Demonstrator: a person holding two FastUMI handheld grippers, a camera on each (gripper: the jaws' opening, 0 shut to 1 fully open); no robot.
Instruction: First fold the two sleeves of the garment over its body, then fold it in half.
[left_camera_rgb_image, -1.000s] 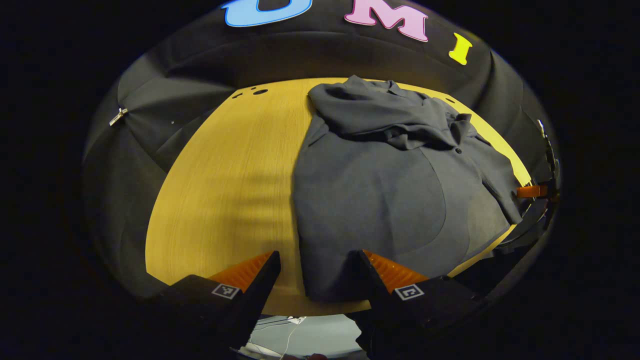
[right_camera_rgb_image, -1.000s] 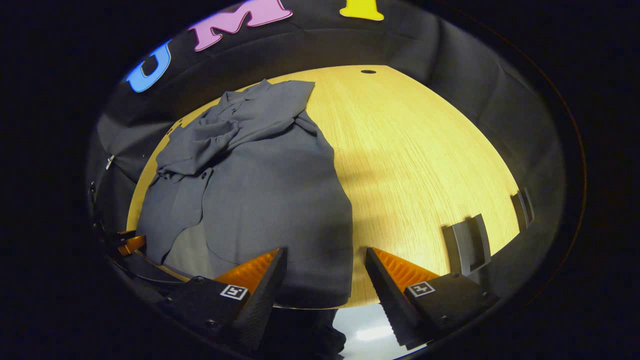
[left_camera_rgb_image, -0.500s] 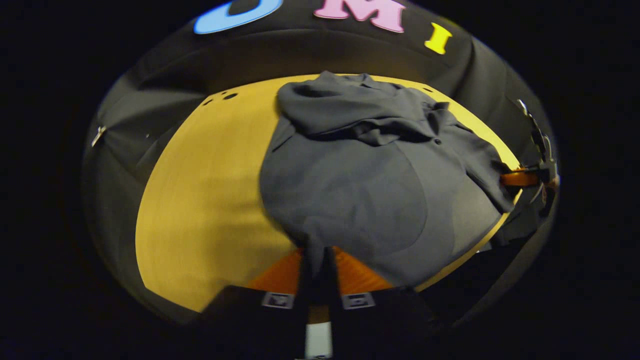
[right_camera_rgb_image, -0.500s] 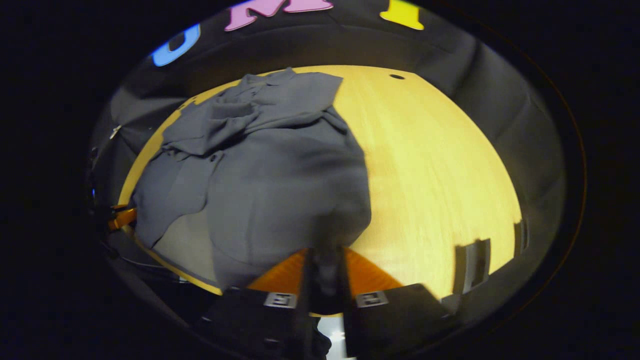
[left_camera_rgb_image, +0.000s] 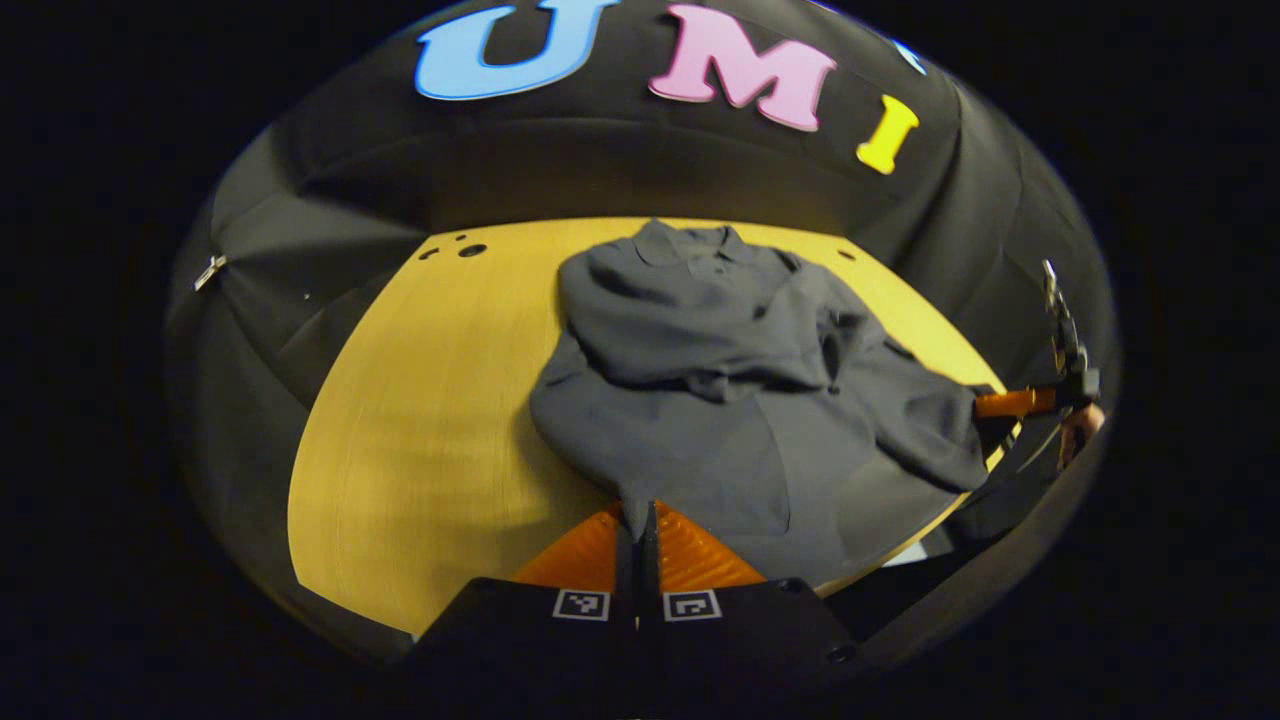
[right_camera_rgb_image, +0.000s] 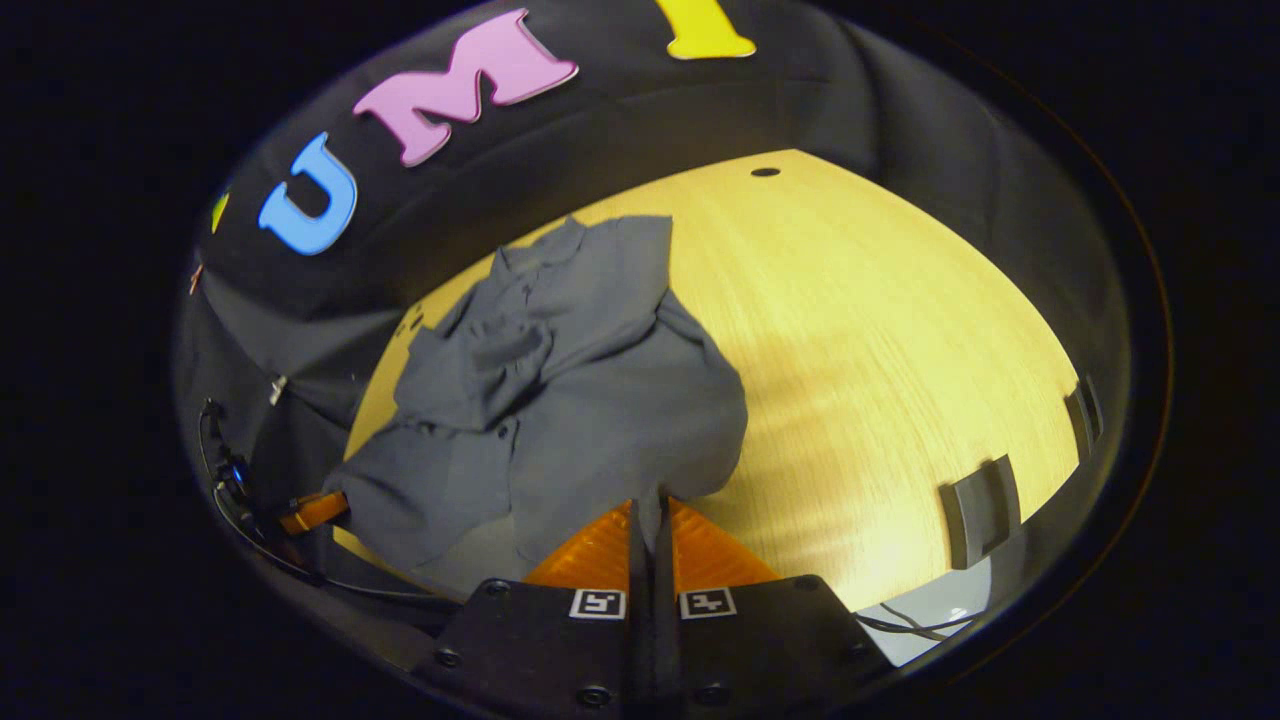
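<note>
Both tools pinch the shirt's bottom edge

The left tool (left_camera_rgb_image: 637, 520) and right tool (right_camera_rgb_image: 651, 512) clamp the gray shirt (left_camera_rgb_image: 720, 400) on the table (left_camera_rgb_image: 420, 440). A weak pinch could drop it mid-fold.

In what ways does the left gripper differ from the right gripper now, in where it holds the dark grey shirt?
The left gripper pinches the hem corner of the dark grey shirt beside the bare side of the yellow wooden table; the right gripper pinches the opposite hem corner, next to its own bare stretch of table. From the left gripper, the shirt spreads to the right; from the right gripper, to the left. Both are shut on lifted fabric.
</note>
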